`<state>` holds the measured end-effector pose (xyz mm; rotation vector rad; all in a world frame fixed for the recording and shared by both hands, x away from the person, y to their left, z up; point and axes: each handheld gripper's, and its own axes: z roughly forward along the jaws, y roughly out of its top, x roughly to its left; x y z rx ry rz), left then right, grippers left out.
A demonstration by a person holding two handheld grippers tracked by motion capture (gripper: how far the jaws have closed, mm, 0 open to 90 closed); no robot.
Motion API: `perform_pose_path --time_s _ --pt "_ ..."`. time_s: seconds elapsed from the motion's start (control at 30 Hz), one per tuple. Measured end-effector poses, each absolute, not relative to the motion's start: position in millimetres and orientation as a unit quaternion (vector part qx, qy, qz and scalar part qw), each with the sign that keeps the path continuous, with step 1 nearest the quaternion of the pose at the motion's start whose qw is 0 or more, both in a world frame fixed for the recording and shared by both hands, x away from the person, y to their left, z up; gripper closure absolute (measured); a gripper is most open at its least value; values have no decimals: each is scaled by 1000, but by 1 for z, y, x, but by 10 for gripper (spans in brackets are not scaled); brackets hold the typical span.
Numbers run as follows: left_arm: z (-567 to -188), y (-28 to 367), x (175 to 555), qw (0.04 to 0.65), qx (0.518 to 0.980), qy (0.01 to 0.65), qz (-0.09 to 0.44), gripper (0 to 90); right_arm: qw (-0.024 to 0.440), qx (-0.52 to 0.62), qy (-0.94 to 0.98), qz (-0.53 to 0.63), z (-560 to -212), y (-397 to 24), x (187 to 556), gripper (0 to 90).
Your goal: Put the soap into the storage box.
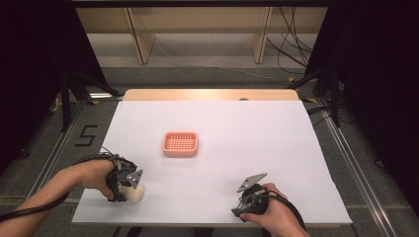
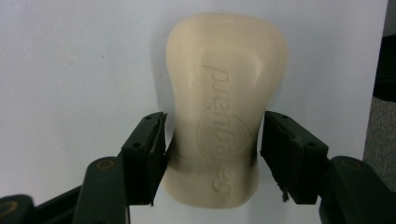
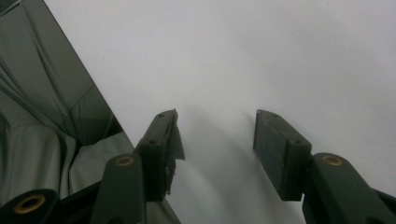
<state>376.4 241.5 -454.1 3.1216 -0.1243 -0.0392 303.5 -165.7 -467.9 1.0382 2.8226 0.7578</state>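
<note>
A cream soap bar [image 2: 224, 93] with embossed lettering lies on the white table [image 1: 222, 128], near its front left corner [image 1: 138, 195]. My left gripper [image 2: 212, 140] is down over it, one black pad against each long side of the bar at its narrow waist, so it is shut on the bar [image 1: 131, 190]. A pink ribbed soap dish [image 1: 180, 143] sits empty toward the middle of the table, well beyond the left hand. My right gripper [image 1: 237, 209] rests near the front edge on the right, open, with bare table between its jaws [image 3: 215, 135].
The table's front edge runs just beside the right gripper, with dark cloth [image 3: 42, 121] below it. Wooden furniture legs [image 1: 141, 39] and loose cables [image 1: 291, 49] lie on the floor behind the table. Metal rails [image 1: 356, 168] flank both sides.
</note>
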Motion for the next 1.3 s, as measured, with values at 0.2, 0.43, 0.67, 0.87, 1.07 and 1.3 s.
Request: perform_pose_path --time_s 0.2,0.43,0.67,0.87,1.07,1.3 --pt "-459 240 376 5 999 -43 -15 408 17 318 914 253 -470 -166 305 496" --pt "-462 240 375 2 999 -48 -15 453 15 325 912 250 -469 -166 305 493" --pt "-461 241 373 3 999 -23 -27 464 14 322 912 254 -470 -166 306 492" --pt "-456 242 374 16 999 15 -35 468 13 321 912 255 -470 -166 306 489" --pt "-452 242 375 23 998 54 -38 471 13 322 911 256 -470 -166 306 487" --pt "-449 243 378 30 994 96 -43 474 12 326 911 253 -470 -166 306 481"
